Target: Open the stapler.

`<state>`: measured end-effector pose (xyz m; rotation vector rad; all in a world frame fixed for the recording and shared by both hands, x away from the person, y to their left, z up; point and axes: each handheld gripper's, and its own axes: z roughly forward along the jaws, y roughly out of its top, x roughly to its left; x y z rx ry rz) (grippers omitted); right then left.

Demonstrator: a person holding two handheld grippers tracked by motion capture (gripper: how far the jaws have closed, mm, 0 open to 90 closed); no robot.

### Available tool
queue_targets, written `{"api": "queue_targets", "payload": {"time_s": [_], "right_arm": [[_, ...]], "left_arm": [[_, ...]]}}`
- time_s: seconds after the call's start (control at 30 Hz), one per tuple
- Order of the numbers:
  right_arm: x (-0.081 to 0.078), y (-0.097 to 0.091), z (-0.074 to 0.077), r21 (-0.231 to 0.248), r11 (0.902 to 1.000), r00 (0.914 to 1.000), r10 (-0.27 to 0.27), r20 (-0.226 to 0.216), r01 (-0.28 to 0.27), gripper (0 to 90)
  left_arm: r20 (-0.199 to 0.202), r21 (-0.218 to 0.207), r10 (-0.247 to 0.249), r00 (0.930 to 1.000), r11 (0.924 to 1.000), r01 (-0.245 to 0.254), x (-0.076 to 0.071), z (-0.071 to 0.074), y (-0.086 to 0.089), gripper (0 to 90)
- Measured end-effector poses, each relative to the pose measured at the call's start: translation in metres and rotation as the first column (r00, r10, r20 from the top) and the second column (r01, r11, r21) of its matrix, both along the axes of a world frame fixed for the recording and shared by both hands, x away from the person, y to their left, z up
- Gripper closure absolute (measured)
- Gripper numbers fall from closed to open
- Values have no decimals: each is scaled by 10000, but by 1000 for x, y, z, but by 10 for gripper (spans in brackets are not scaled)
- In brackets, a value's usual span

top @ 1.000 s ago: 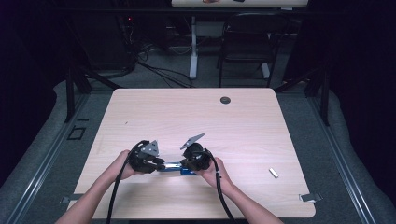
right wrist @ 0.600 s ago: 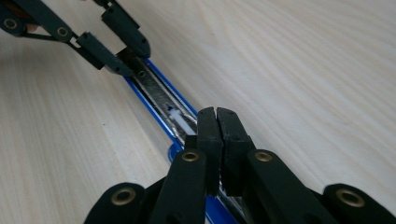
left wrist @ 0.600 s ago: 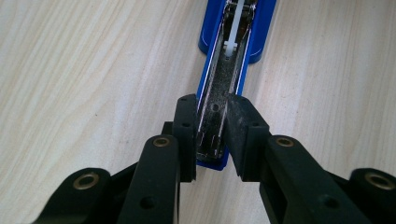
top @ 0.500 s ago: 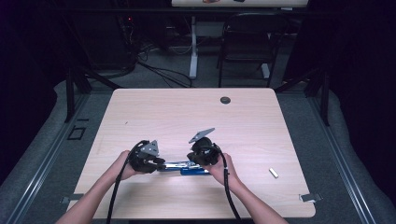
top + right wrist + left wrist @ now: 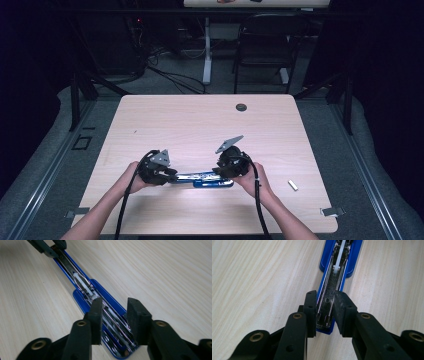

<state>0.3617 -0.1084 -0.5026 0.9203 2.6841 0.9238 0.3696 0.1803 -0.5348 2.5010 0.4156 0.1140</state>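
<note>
A blue stapler (image 5: 202, 179) lies opened out flat on the table near its front edge, its metal staple channel facing up. My left gripper (image 5: 172, 176) is shut on the stapler's left end (image 5: 325, 315), with a pad on each side of the channel. My right gripper (image 5: 220, 172) hovers over the other end (image 5: 110, 315). Its jaws have just been opening and now stand apart above the stapler's metal rails, with the pads clear of them. In the right gripper view the left gripper's fingers (image 5: 50, 247) show at the stapler's far end.
The light wooden table (image 5: 200, 125) carries a small black round cap (image 5: 241, 107) near its far edge. A small white piece (image 5: 293, 185) lies at the front right. A dark chair (image 5: 265, 40) stands beyond the table.
My right gripper has moved to the right and lifted a little, and its jaws have opened. The left gripper has stayed in place on the stapler.
</note>
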Motion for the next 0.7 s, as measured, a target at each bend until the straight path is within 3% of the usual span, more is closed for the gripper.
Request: {"api": "queue_targets", "payload": {"time_s": [0.23, 0.33, 0.4, 0.43, 0.47, 0.57, 0.6, 0.63, 0.7], "right_arm": [[0, -31, 3, -157, 9975, 9974, -691, -181, 689, 456], [-4, -57, 3, -148, 9933, 9929, -1152, -295, 1148, 345], [-6, -62, 2, -297, 9924, 9924, -1206, -257, 1198, 308], [-11, -72, -2, -517, 9895, 9904, -1363, -222, 1350, 217], [-13, -75, -4, -637, 9872, 9888, -1479, -200, 1464, 182], [-15, -82, -7, -769, 9852, 9872, -1559, -340, 1529, 126], [-18, -88, -7, -802, 9817, 9832, -1767, -463, 1726, 76], [-18, -88, -7, -802, 9817, 9832, -1767, -463, 1726, 76], [-21, -95, -6, -985, 9714, 9745, -2208, -403, 2160, 60]], "left_arm": [[-17, -26, 52, 10000, 10000, -52, 0, 0, 0, 726], [12, 3, 24, 10000, 10000, -24, 0, 0, -1, 726], [-7, -79, 32, 10000, 10000, -32, 0, -1, -1, 726], [-23, -104, 14, 10000, 9999, -15, 1, -1, -2, 726], [13, -60, 13, 10000, 10000, -13, 1, -1, -3, 726], [27, -33, -8, 10000, 10000, 8, 1, -1, -5, 726], [40, -43, -18, 10000, 10000, 18, 1, -1, -6, 726], [40, -43, -18, 10000, 10000, 18, 1, -1, -6, 727], [-14, -95, -92, 10000, 9999, 91, 2, -1, -6, 727]]}}
